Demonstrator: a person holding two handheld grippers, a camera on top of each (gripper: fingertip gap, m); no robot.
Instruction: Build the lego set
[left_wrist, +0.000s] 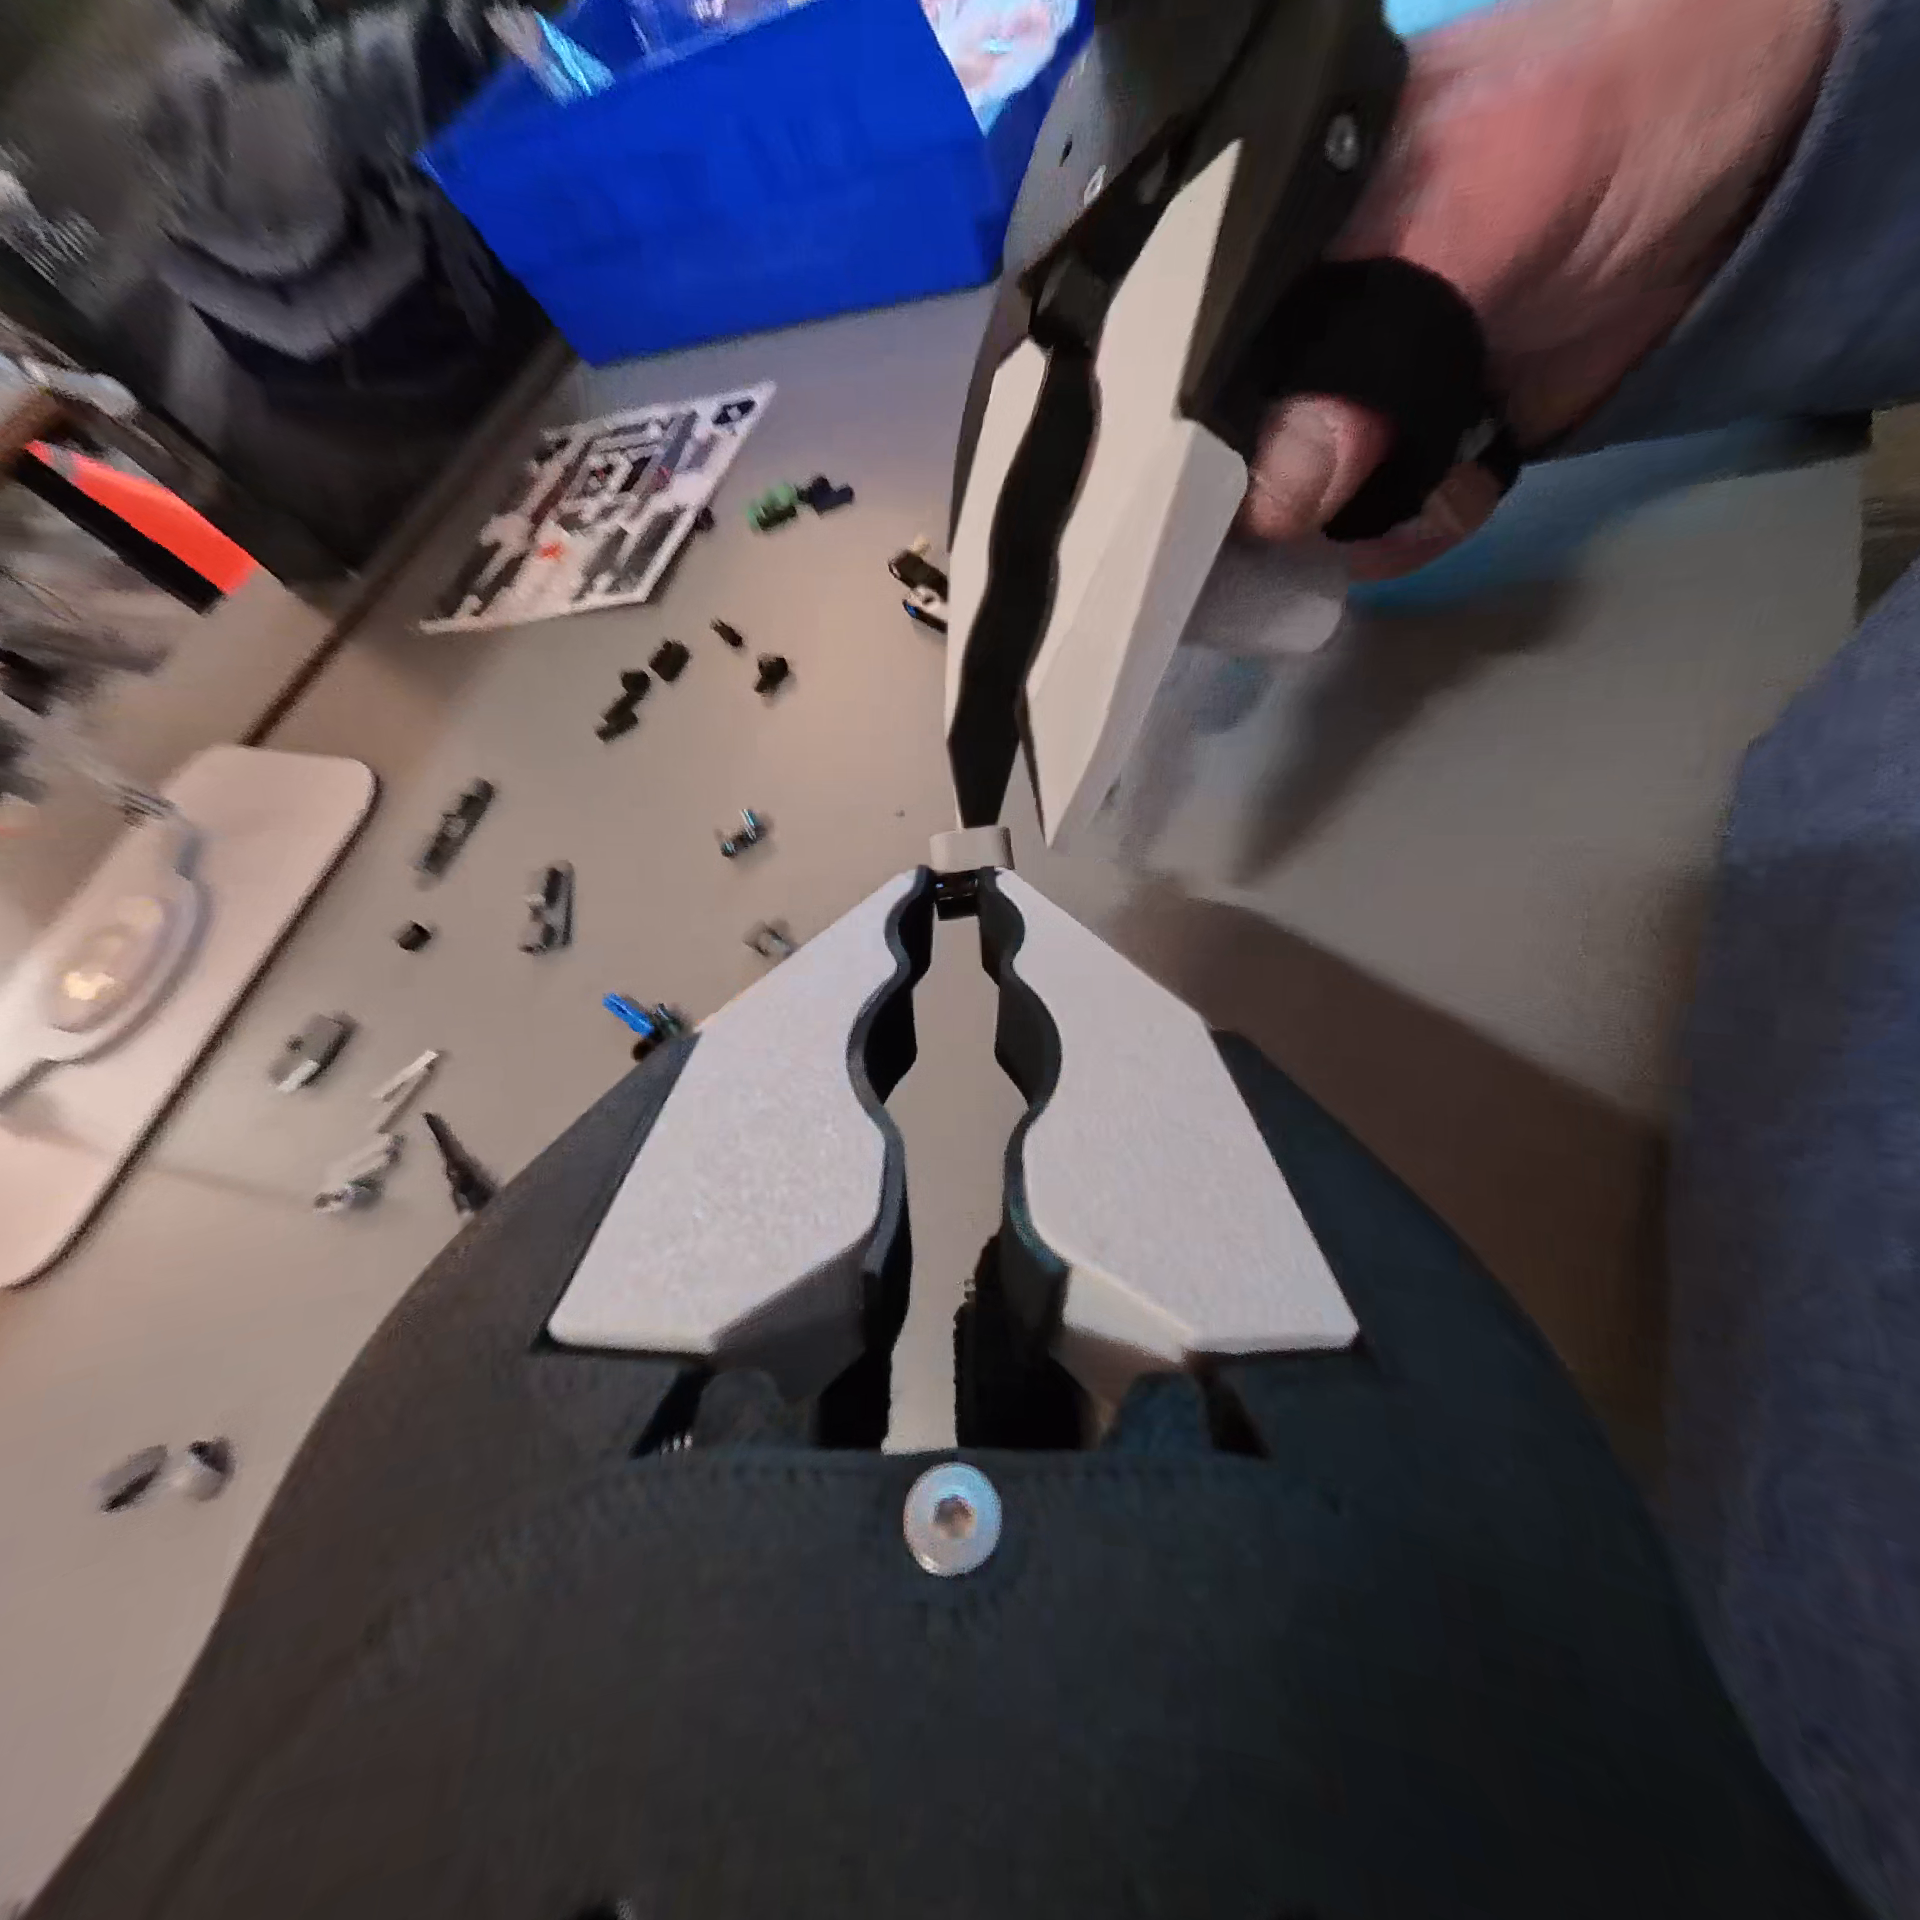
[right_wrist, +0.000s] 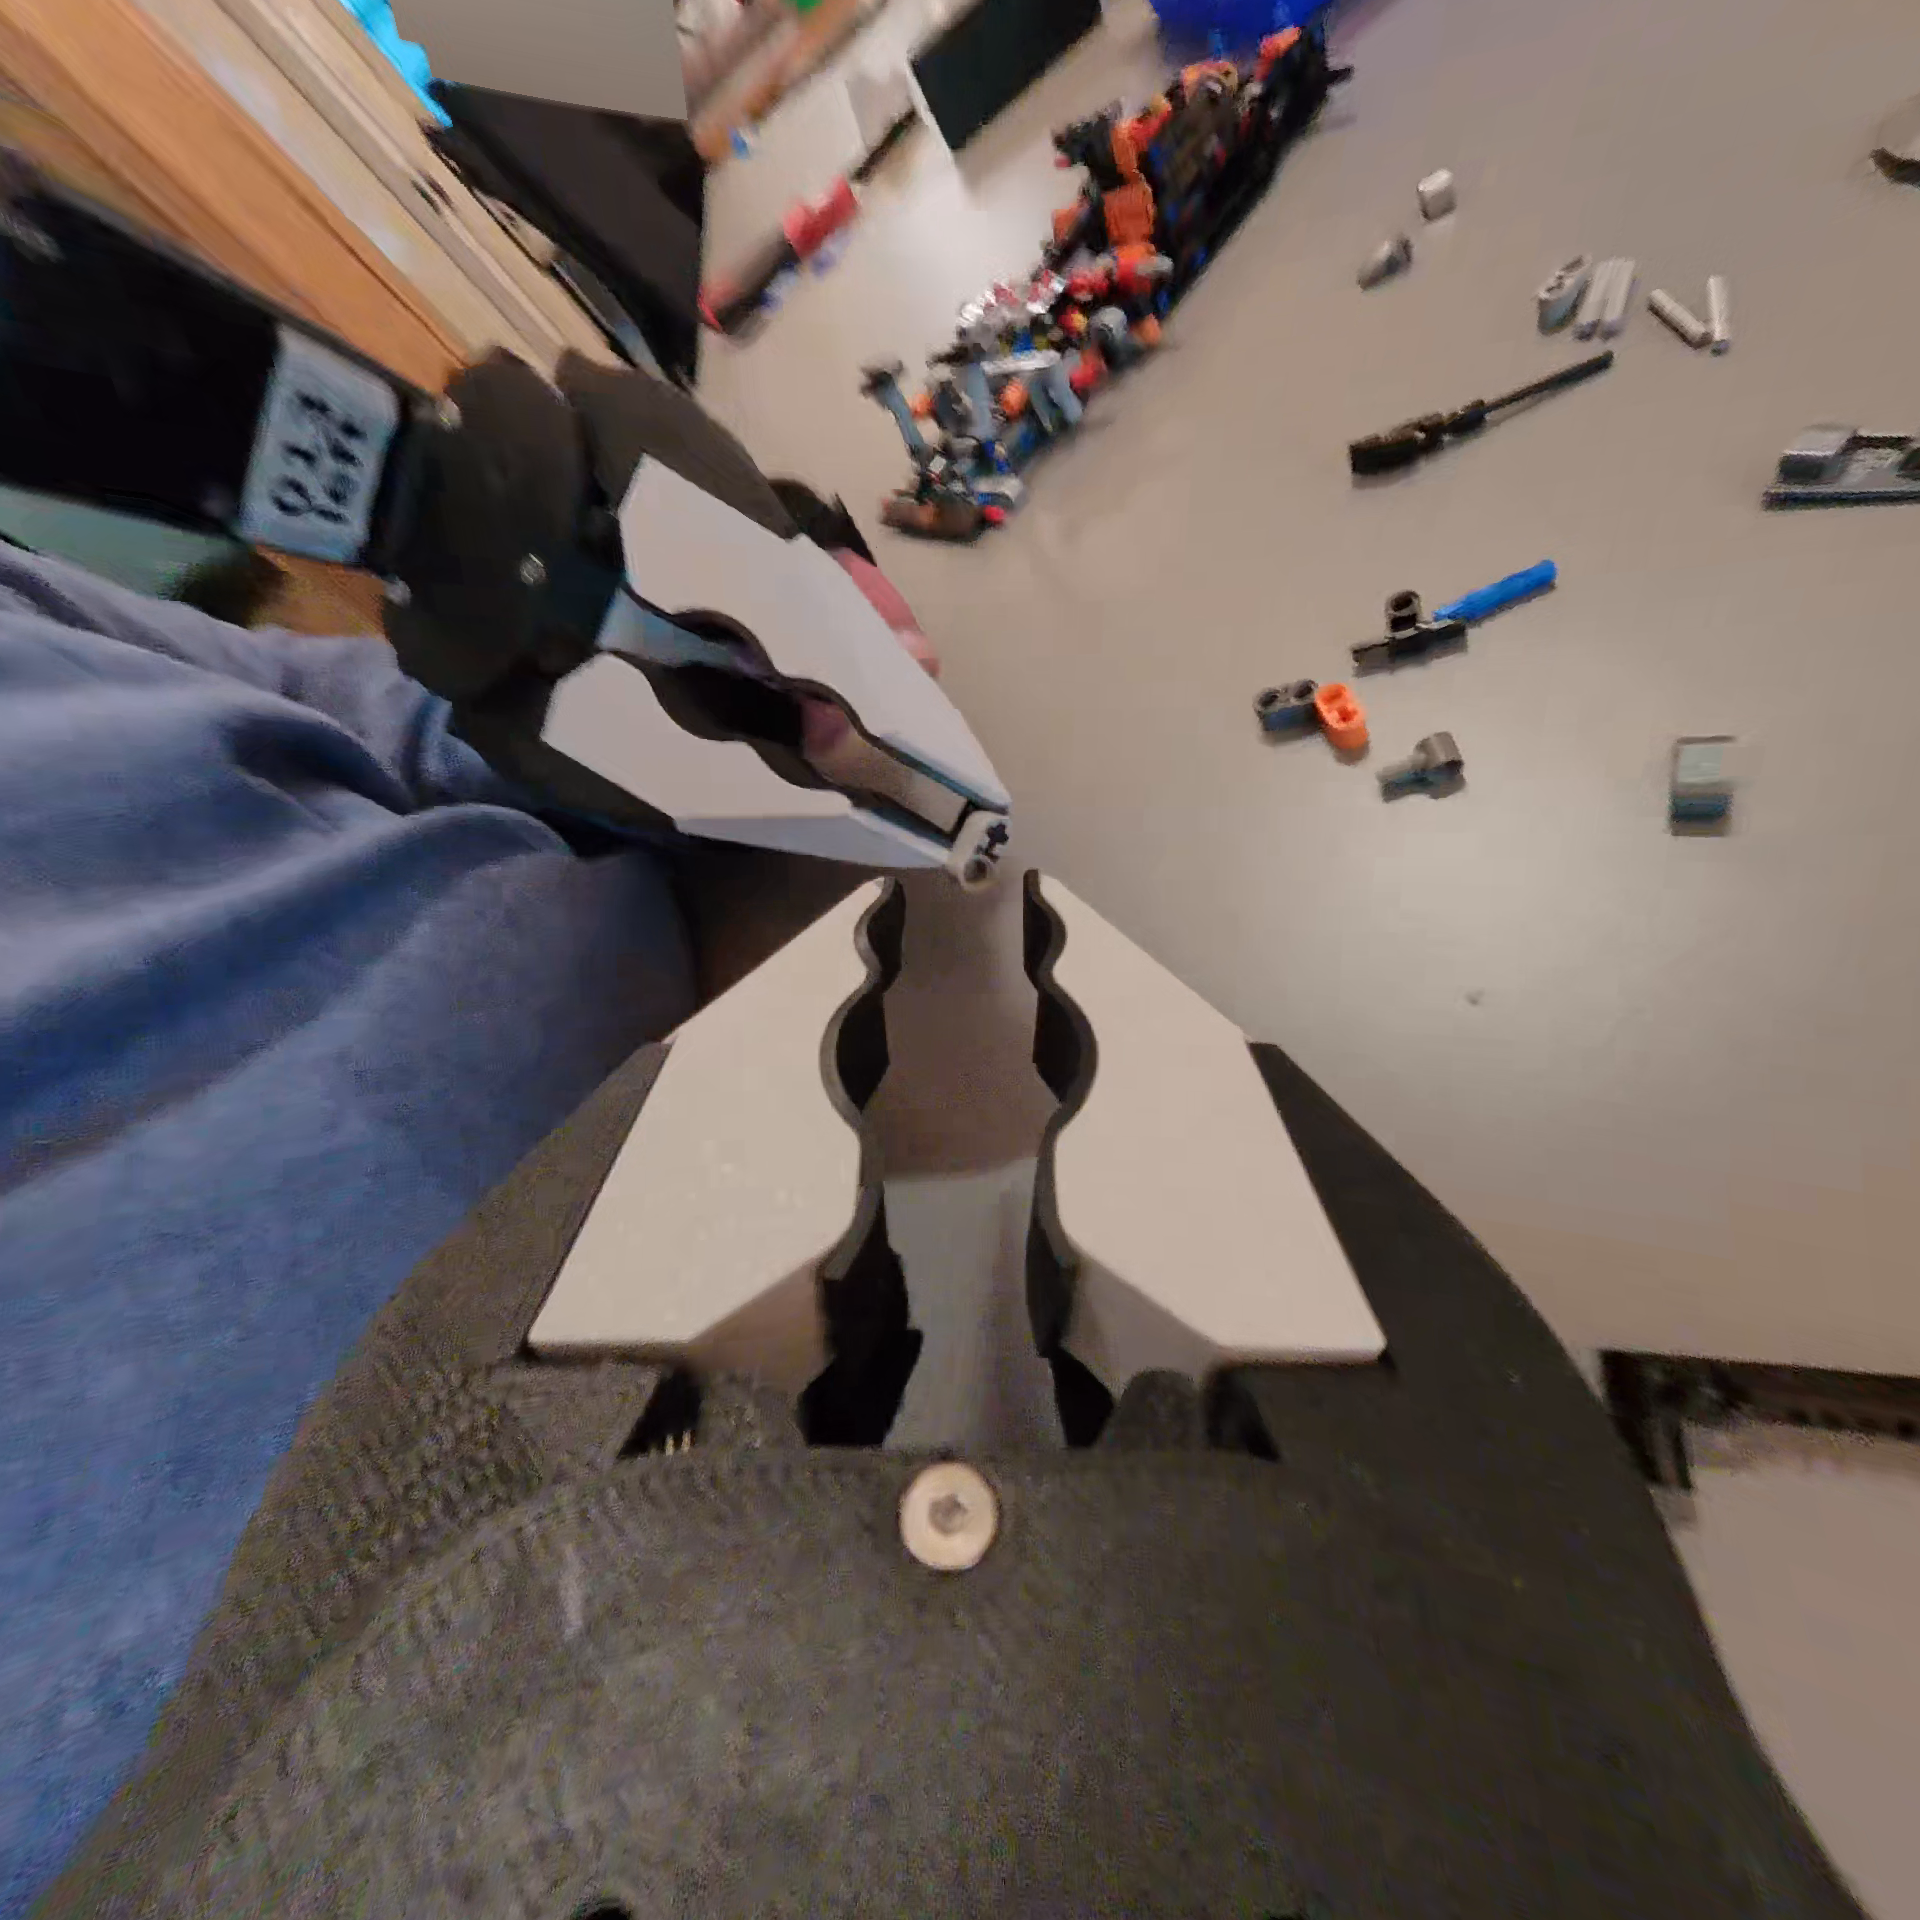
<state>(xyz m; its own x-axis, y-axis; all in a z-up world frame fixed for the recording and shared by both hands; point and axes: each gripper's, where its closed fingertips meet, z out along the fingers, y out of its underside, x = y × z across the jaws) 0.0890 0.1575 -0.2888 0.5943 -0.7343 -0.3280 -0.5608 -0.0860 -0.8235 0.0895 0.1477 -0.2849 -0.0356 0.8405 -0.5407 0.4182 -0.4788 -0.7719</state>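
Your left claw (left_wrist: 956, 888) was closed down on a small light grey lego connector (left_wrist: 971, 847), pinching it right at the fingertips and holding it up off the desk (left_wrist: 1403, 935). In the left wrist view a dark bit sat between the tips just behind the grey part; I could not tell what it was. Your right claw (right_wrist: 958, 883) was partly open with nothing between its fingers, and its tips sat just beside the connector (right_wrist: 982, 844), which stuck out from the end of the left claw (right_wrist: 977, 826). I could not tell whether the right tips touched it.

On the far left of the desk lay an instruction sheet (left_wrist: 613, 499), with small dark loose pieces (left_wrist: 644, 686) scattered nearer. A blue bin (left_wrist: 727, 177) stood at the far edge.

In the right wrist view, a partly built orange, black and blue model (right_wrist: 1091, 291) lay far off. To its right lay an orange piece (right_wrist: 1340, 715), a blue axle (right_wrist: 1496, 592) and some grey pins (right_wrist: 1631, 301), well apart from both claws.
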